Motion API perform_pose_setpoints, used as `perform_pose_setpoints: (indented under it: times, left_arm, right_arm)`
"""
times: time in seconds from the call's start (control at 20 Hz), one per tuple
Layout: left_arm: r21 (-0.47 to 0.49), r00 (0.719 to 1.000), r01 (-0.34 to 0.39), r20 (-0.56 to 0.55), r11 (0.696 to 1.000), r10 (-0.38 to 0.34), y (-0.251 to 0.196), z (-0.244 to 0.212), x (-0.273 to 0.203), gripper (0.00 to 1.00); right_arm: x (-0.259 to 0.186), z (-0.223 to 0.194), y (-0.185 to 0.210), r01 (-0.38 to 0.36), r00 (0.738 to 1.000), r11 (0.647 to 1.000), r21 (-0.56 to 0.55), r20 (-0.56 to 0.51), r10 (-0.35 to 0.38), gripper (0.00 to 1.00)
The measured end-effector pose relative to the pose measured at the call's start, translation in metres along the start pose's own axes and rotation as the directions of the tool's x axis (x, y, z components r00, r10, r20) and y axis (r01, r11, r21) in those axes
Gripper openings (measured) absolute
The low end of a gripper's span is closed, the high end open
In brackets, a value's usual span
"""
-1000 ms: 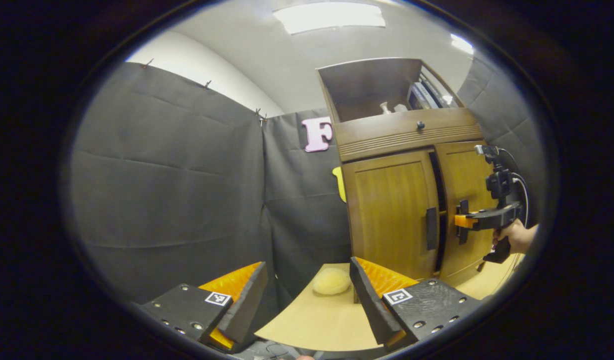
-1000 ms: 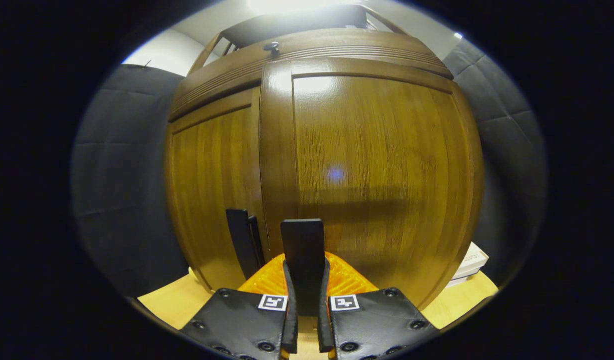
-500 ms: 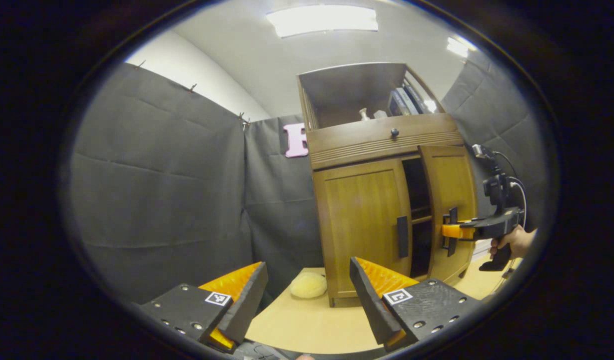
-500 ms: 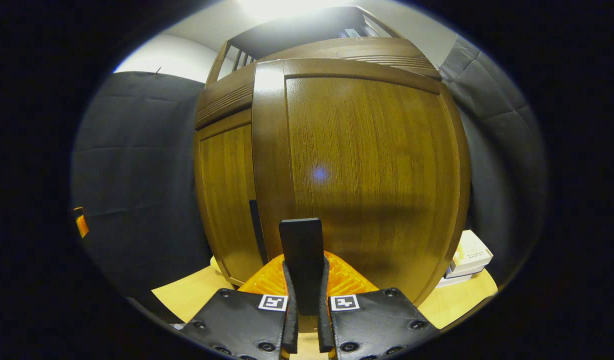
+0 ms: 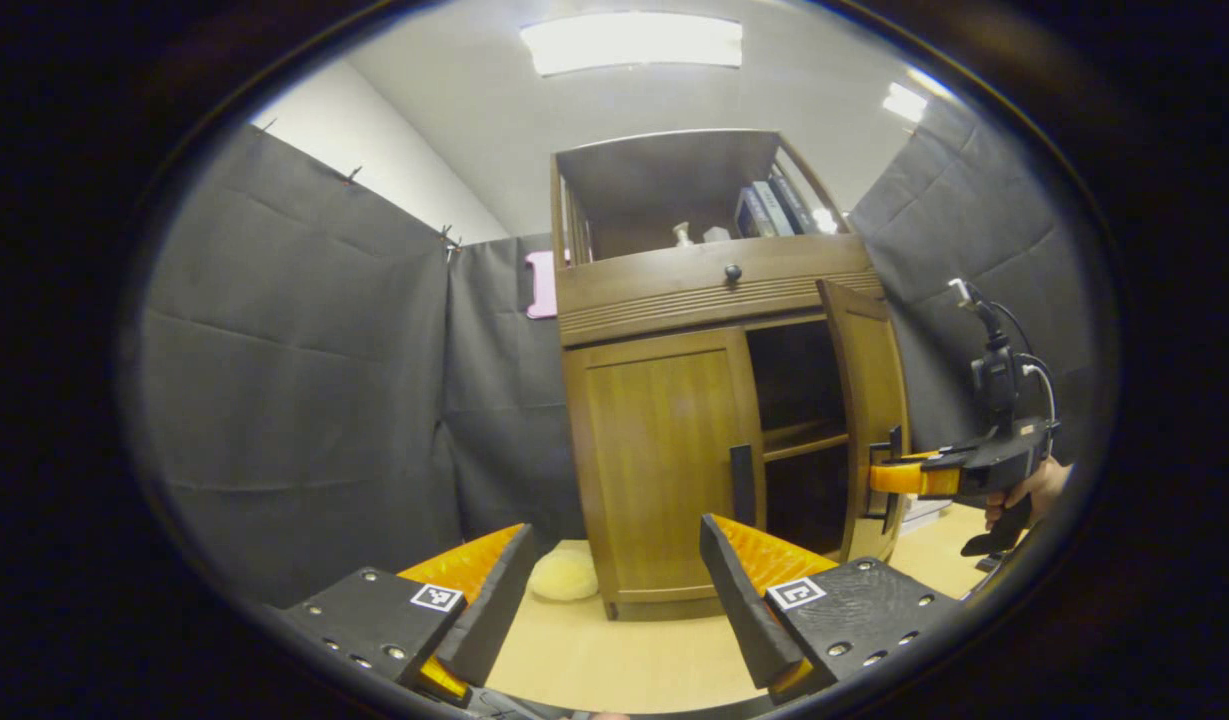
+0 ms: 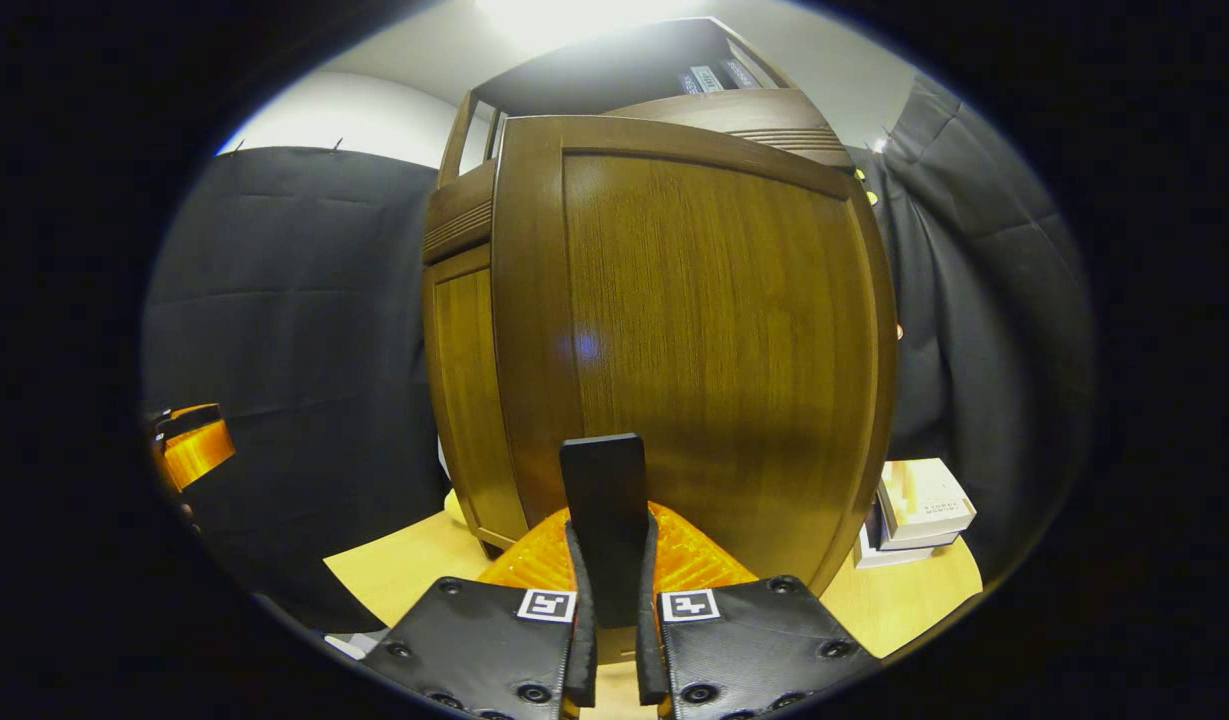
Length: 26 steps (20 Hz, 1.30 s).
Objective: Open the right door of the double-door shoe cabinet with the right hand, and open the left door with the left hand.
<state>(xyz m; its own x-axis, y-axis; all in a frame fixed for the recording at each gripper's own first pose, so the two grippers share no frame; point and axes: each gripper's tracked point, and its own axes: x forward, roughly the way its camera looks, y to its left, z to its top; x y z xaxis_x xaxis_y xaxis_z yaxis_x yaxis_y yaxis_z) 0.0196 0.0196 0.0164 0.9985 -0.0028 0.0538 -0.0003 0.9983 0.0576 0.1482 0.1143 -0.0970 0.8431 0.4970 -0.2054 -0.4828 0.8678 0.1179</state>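
Right gripper view: right claw [image 6: 610, 640] clamps door handle [image 6: 604, 500] (dead centre).

A light wooden tabletop [image 5: 624, 655] carries the scene. Directly on it stands a brown wooden double-door cabinet [image 5: 664, 470], its base resting on the surface. A pale yellow fluffy round pad [image 5: 564, 575] lies on the tabletop just beside the cabinet's left lower corner. In the right gripper view, a small stack of whitish boxes [image 6: 919, 510] sits on the tabletop near the cabinet's other side.
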Motion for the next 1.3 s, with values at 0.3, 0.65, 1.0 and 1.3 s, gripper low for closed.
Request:
perform_pose_setpoints:
  times: [0.3, 0.65, 1.0, 1.3]
  left_arm:
    - [-0.021, 0.998, 0.070, -0.004, 0.997, -0.070, -0.027, 0.002, 0.003, 0.96]
    - [-0.051, 0.989, 0.148, 0.011, 0.988, -0.148, -0.052, 0.011, 0.011, 0.95]
    - [-0.038, 0.983, 0.182, 0.027, 0.983, -0.181, -0.066, 0.018, 0.006, 0.95]
    - [-0.023, 0.984, 0.176, 0.020, 0.984, -0.176, -0.069, 0.017, 0.002, 0.95]
  right_arm:
    - [-0.039, -0.004, -0.022, 0.009, 1.000, 1.000, -0.006, -0.007, -0.009, 0.17]
    - [-0.081, -0.007, -0.057, 0.059, 0.998, 0.998, -0.013, -0.015, -0.059, 0.14]
    - [-0.108, -0.007, -0.092, 0.126, 0.992, 0.992, -0.008, -0.011, -0.126, 0.17]
    - [-0.119, -0.006, -0.112, 0.154, 0.988, 0.988, 0.001, -0.004, -0.154, 0.17]
